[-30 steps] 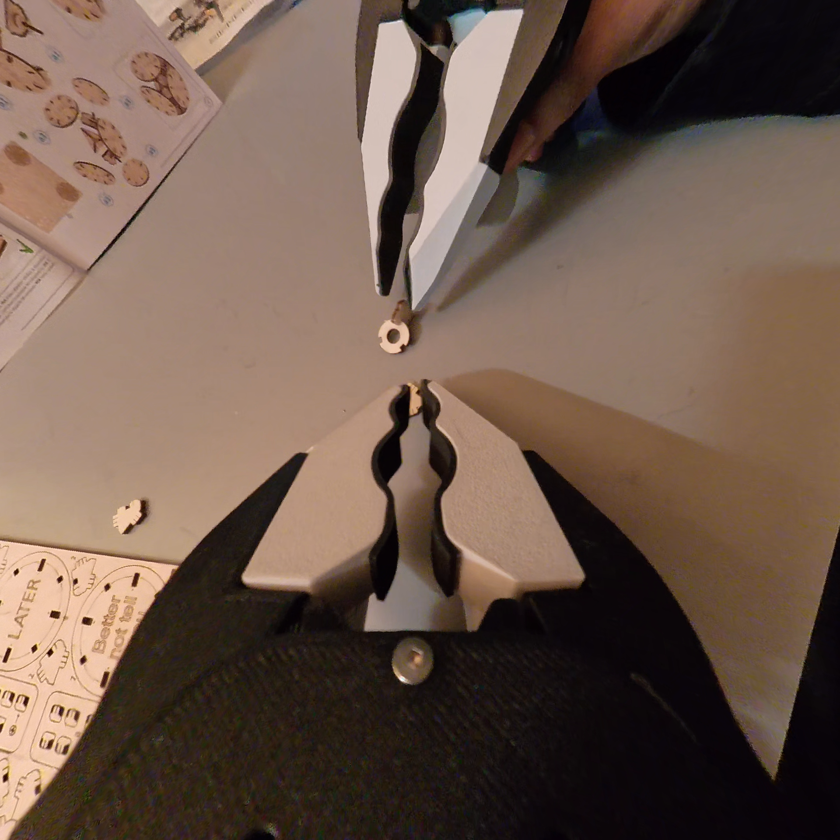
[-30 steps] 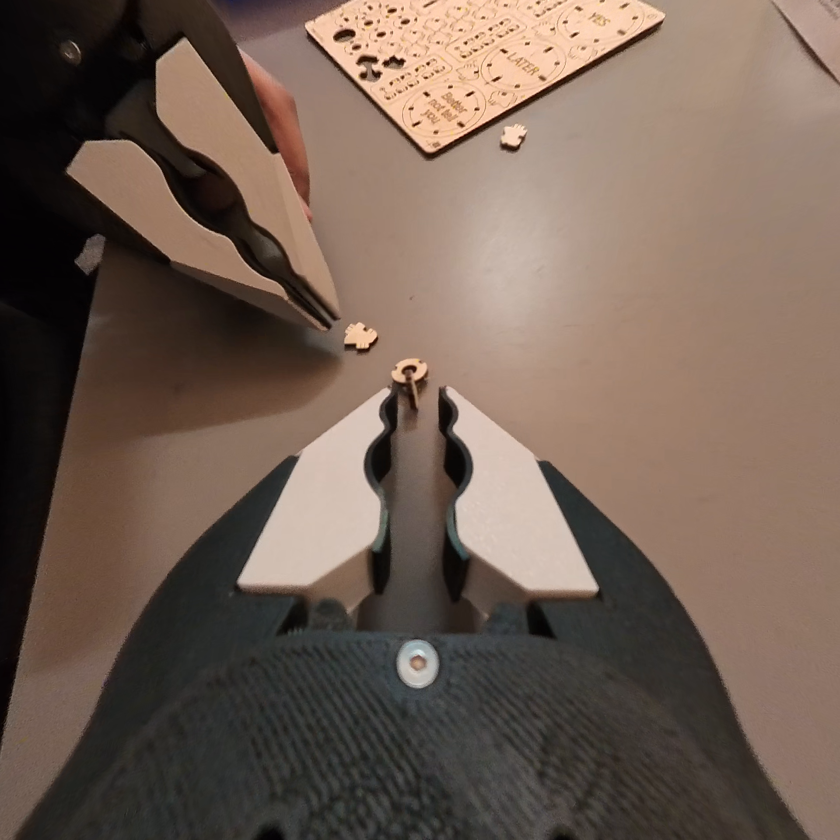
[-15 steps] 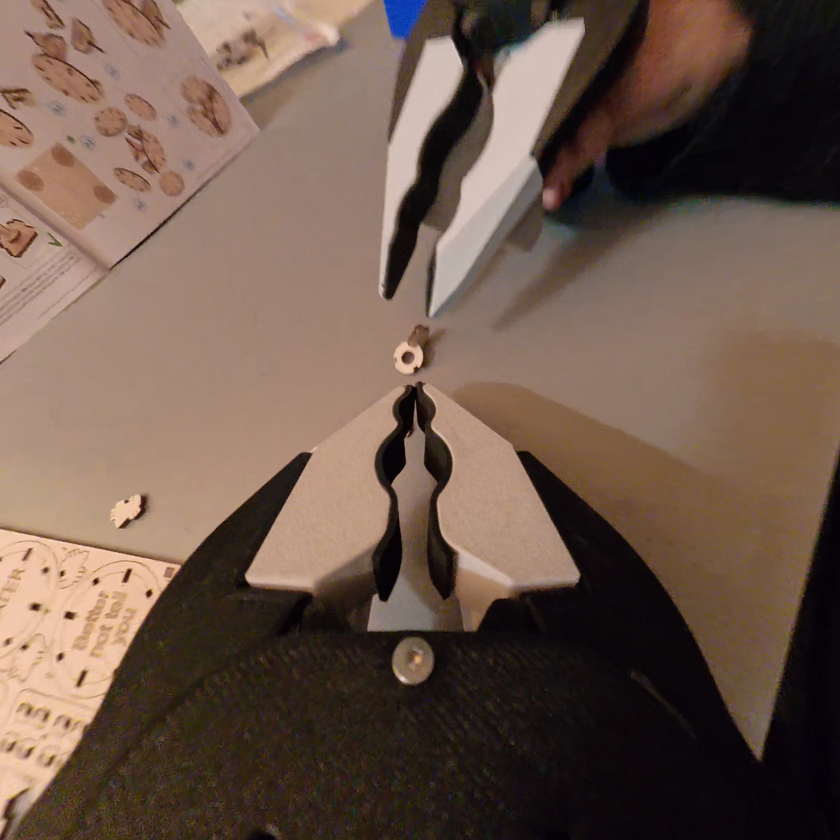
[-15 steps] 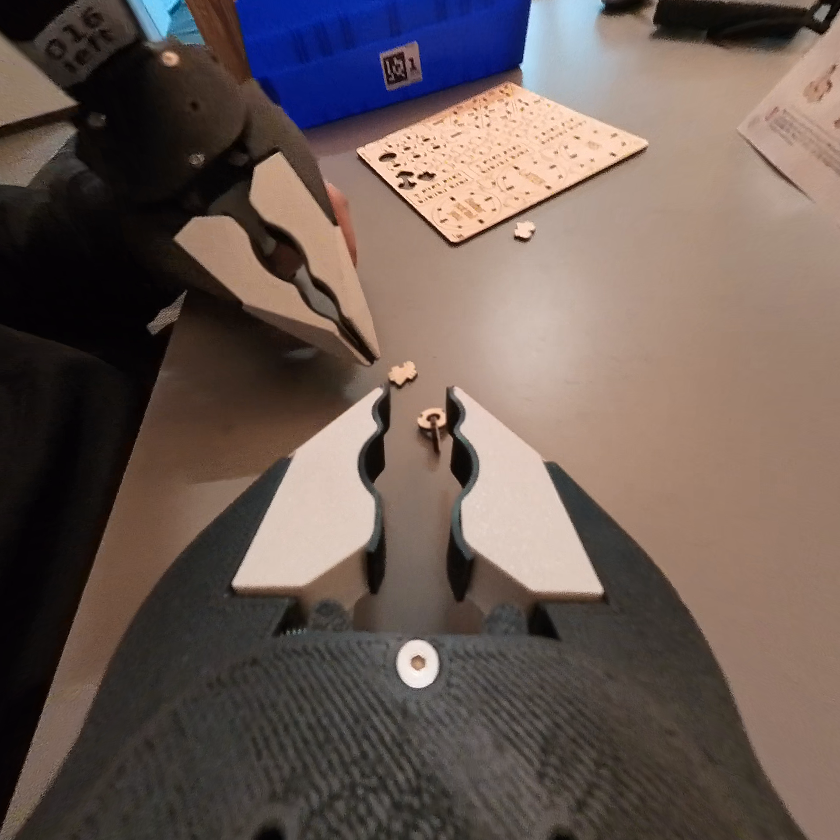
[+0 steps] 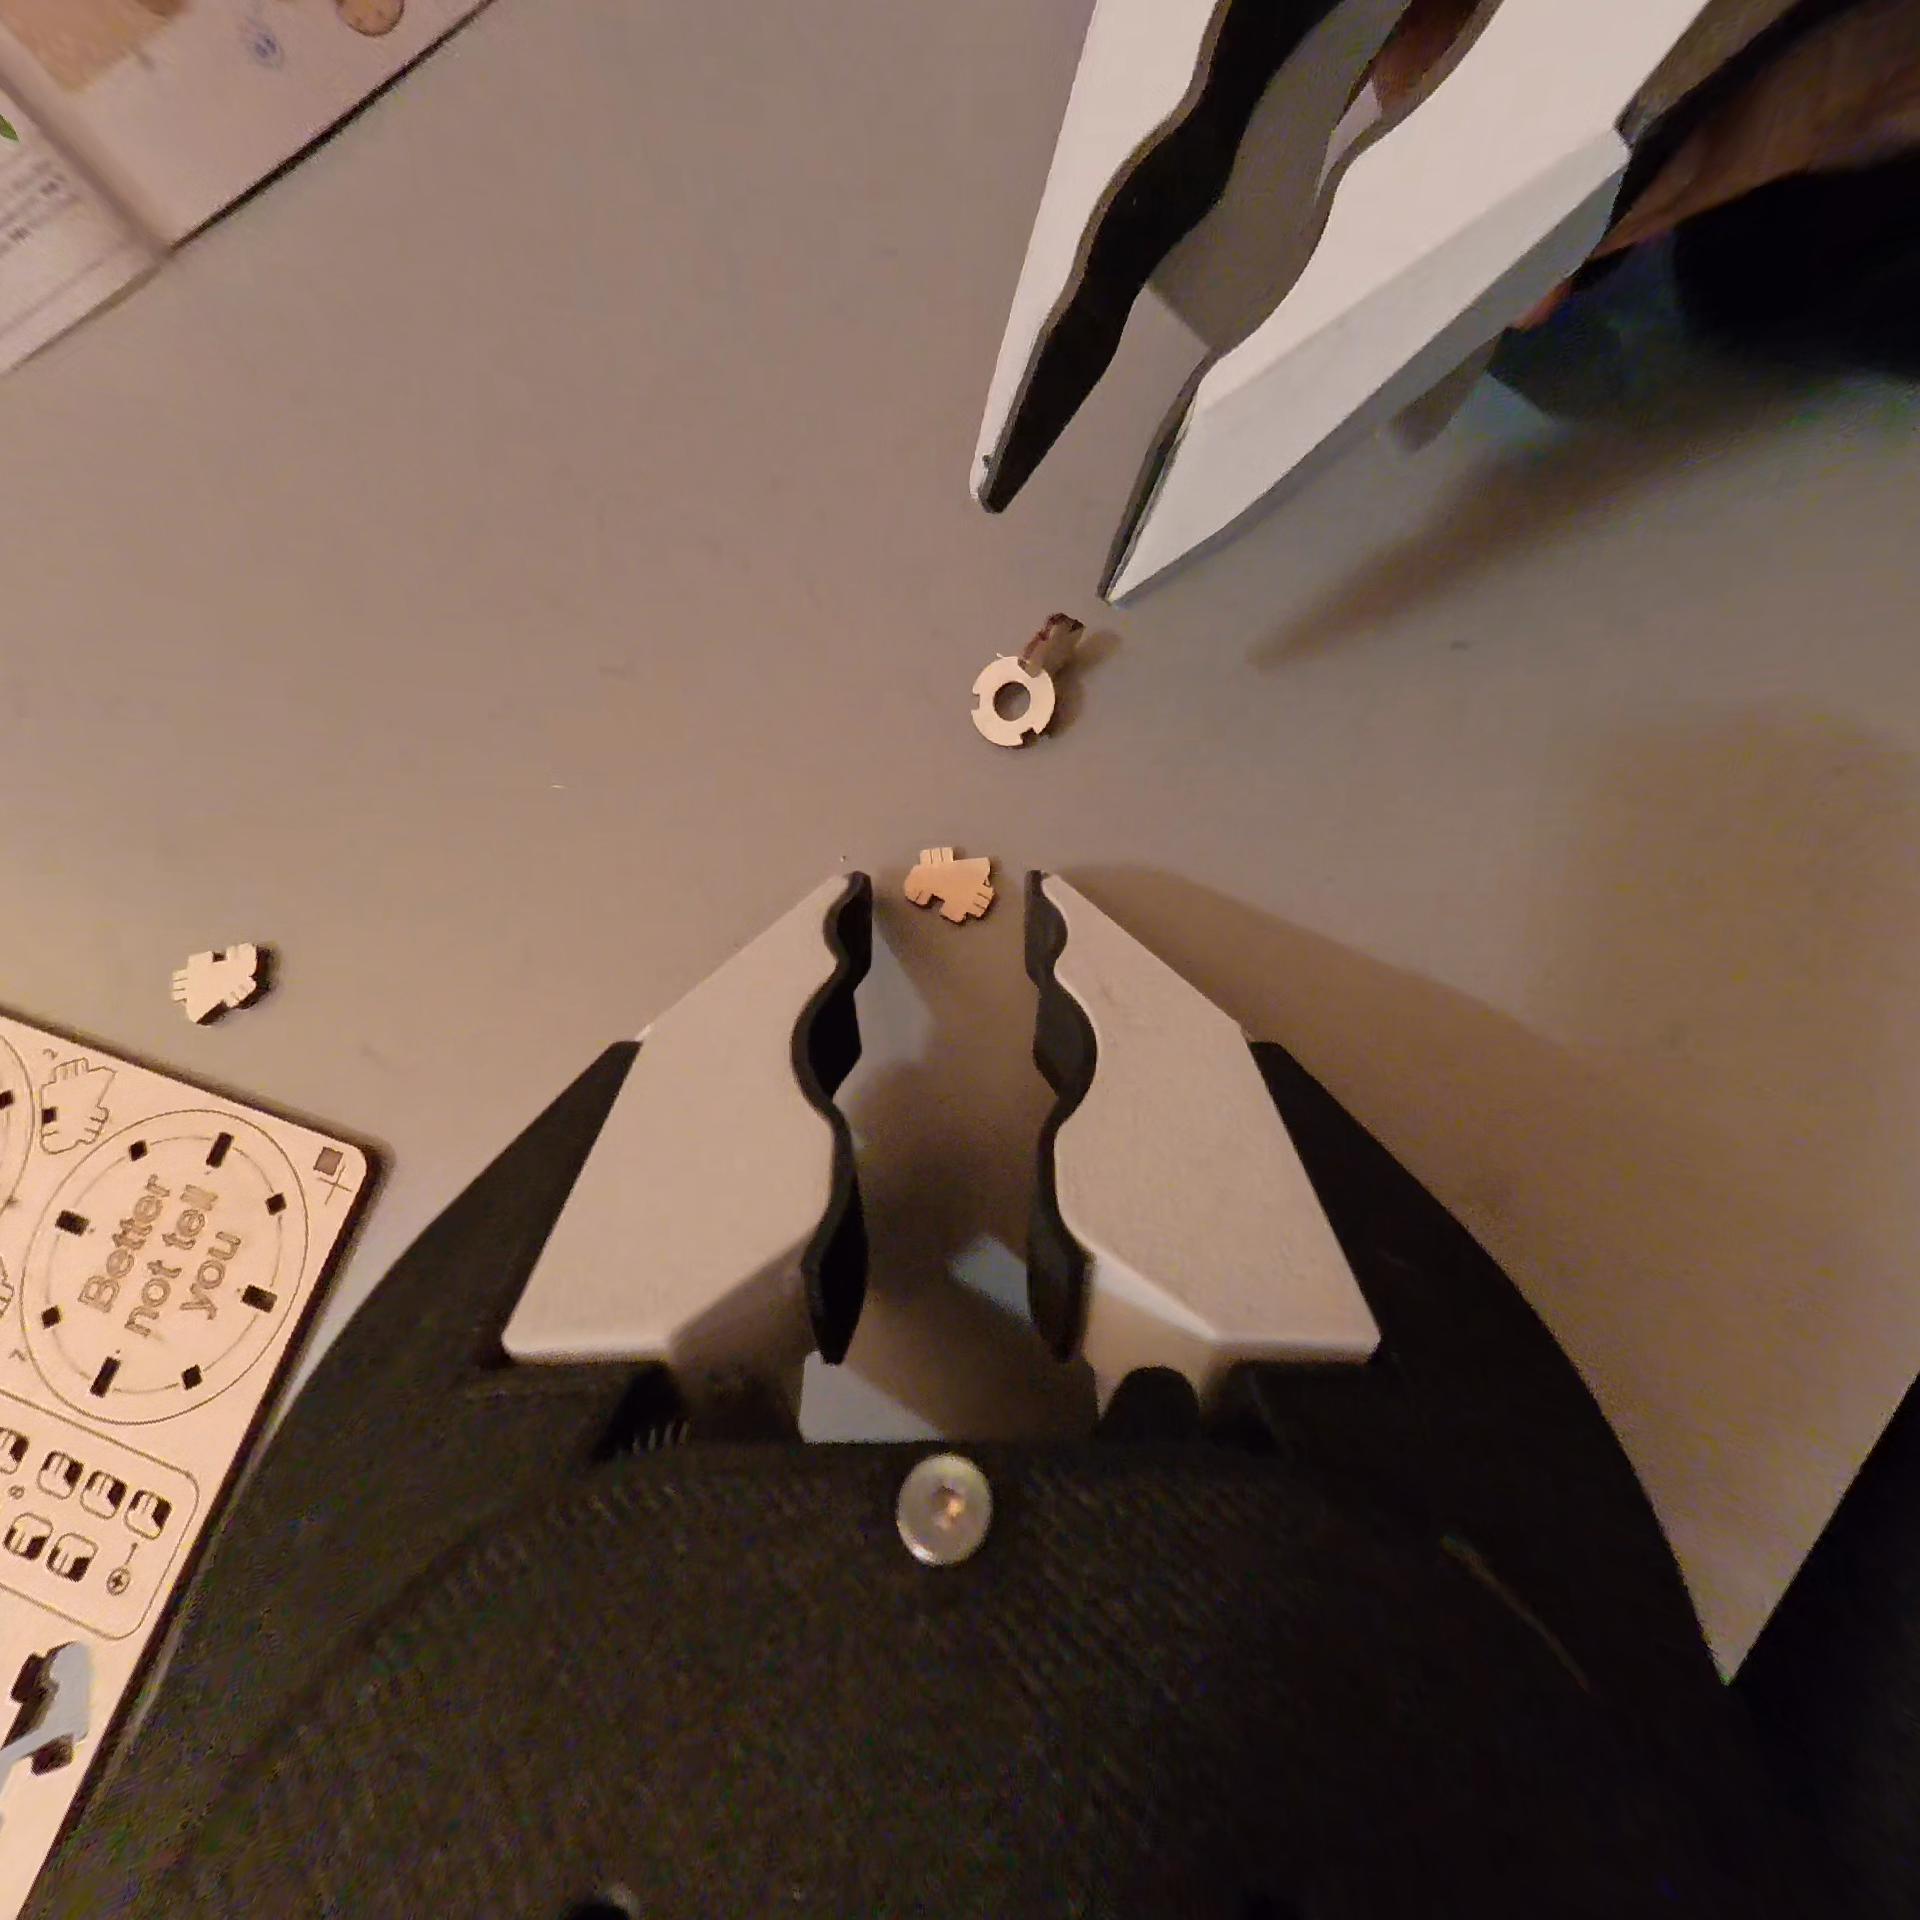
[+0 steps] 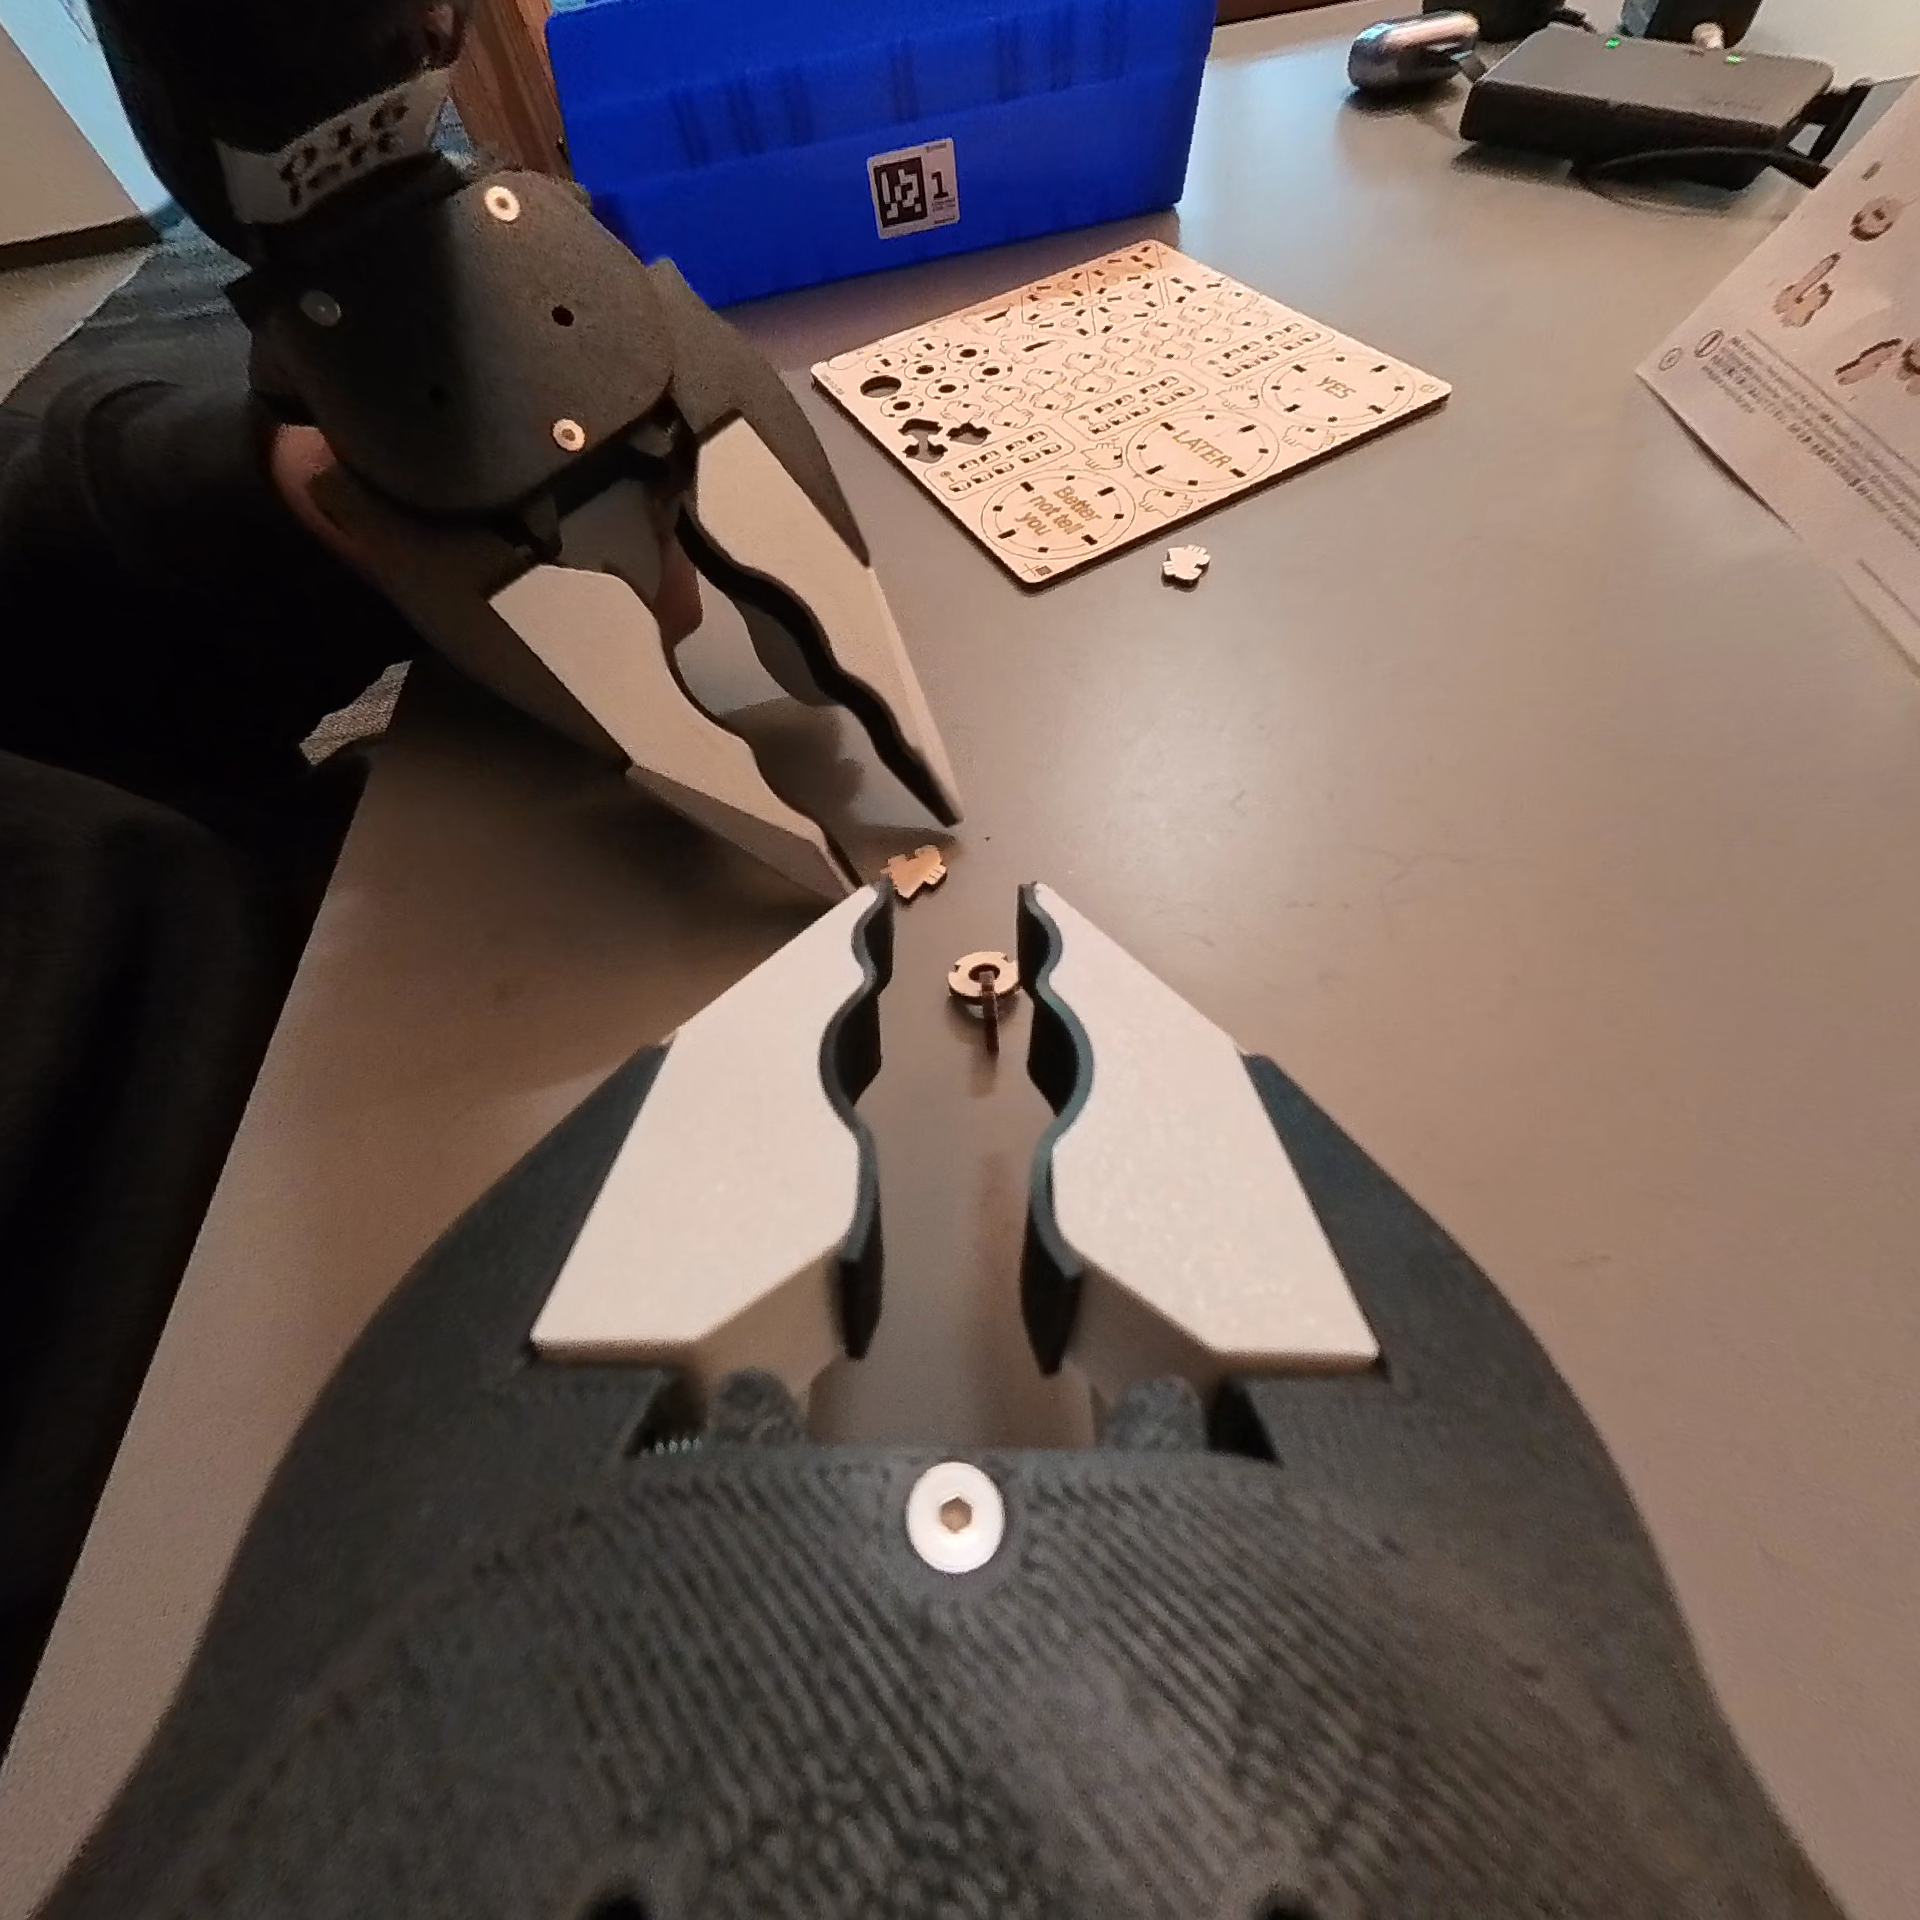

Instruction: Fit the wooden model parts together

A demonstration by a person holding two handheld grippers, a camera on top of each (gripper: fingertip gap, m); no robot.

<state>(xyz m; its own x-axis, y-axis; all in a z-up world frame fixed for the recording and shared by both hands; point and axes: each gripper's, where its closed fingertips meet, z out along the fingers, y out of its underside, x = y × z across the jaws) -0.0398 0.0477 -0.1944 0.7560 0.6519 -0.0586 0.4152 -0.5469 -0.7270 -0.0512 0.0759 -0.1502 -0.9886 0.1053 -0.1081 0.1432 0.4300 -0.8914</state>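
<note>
My left gripper is open and low over the grey table. A small hand-shaped wooden piece lies flat between its fingertips, with a gap to each pad. It also shows in the right wrist view. Just beyond lies a notched wooden ring with a small dark peg standing on it. My right gripper is open, and the ring lies on the table between its fingers, close to the right pad and not gripped. The two grippers face each other, tips close.
A laser-cut wooden sheet lies farther off, with a second hand-shaped piece beside it. A blue bin and a black device stand at the back. Instruction sheets lie at the right. My hands' fingertips stand some 6 centimeters from each other.
My left gripper has gone from shut to open, and the hand-shaped piece now lies on the table between its tips. My right gripper has moved forward around the ring.
</note>
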